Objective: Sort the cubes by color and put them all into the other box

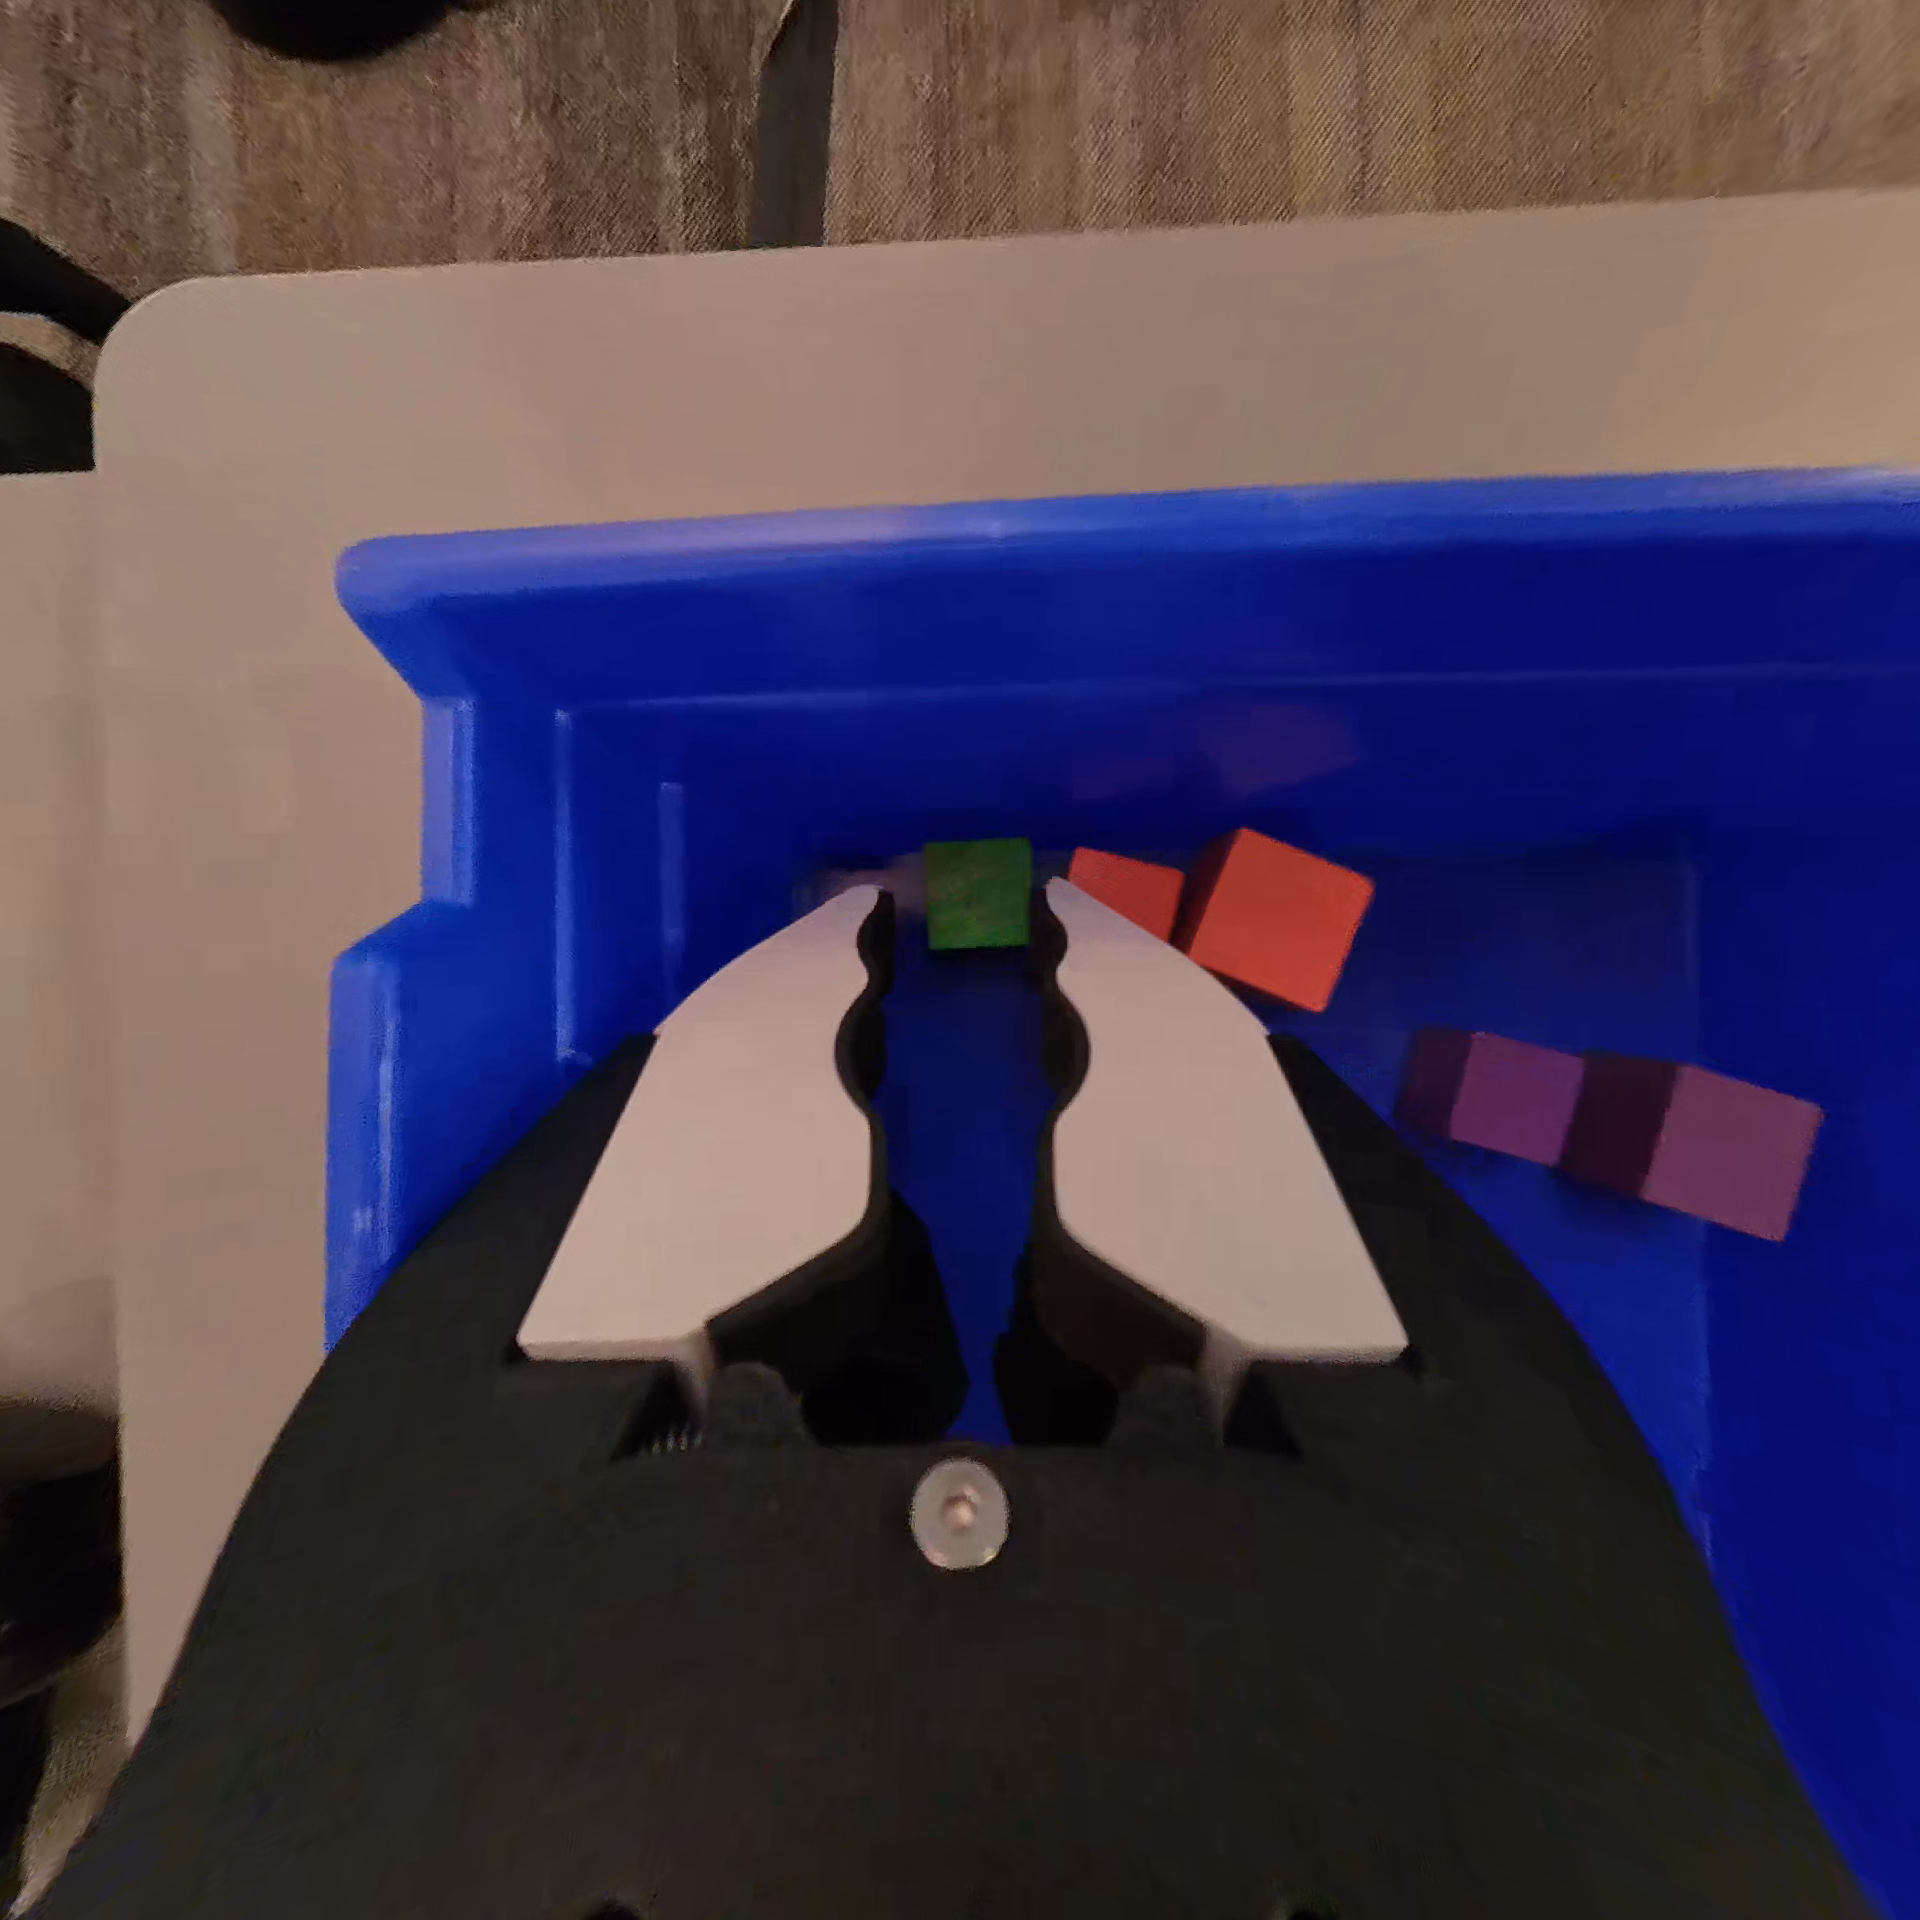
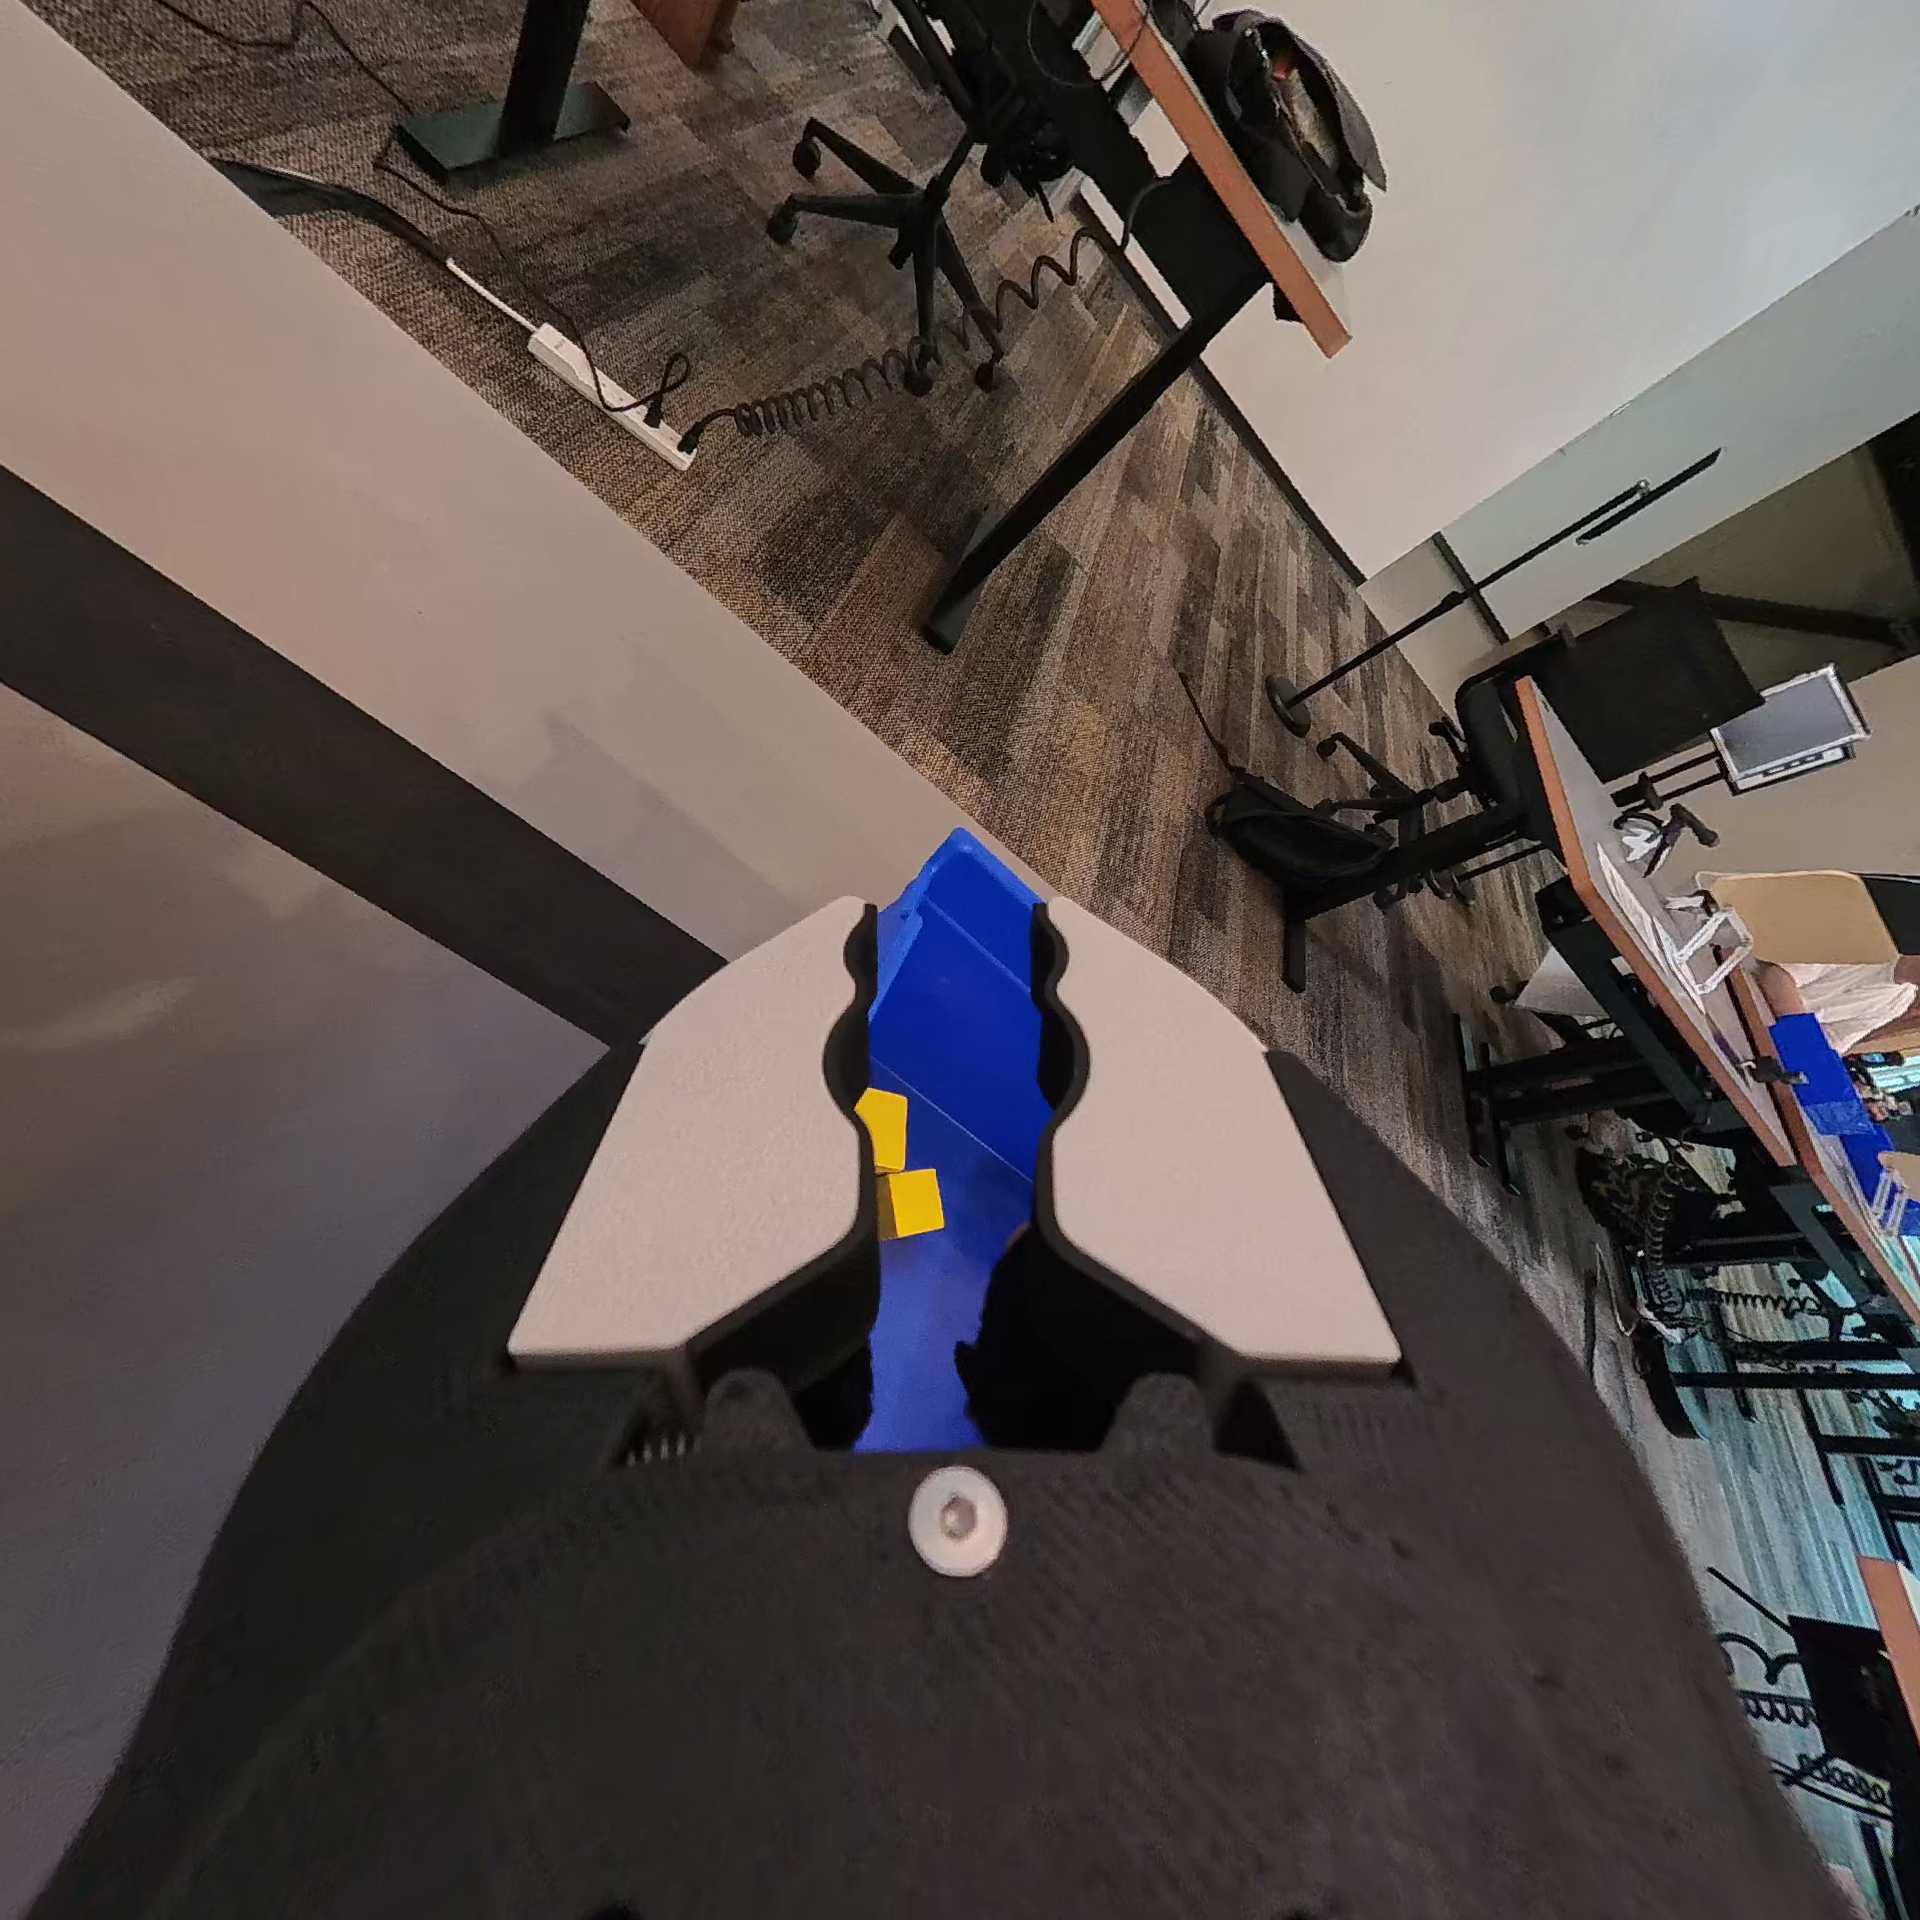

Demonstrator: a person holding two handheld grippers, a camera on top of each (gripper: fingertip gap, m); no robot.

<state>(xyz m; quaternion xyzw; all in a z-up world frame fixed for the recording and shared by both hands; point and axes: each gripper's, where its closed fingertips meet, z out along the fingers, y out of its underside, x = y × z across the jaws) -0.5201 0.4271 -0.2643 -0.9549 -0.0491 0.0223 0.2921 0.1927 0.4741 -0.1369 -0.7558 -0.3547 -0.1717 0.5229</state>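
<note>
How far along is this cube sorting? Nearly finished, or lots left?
Partly done, as far as these views show. In the blue box, two orange cubes sit together and two purple cubes lie side by side. A green cube sits by the left gripper, whose fingers stand apart with a gap on one side. The right gripper is empty, above two yellow cubes. How many cubes remain elsewhere isn't visible.

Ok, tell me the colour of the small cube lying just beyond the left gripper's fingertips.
Green cube, clearest in the left wrist view.
</note>
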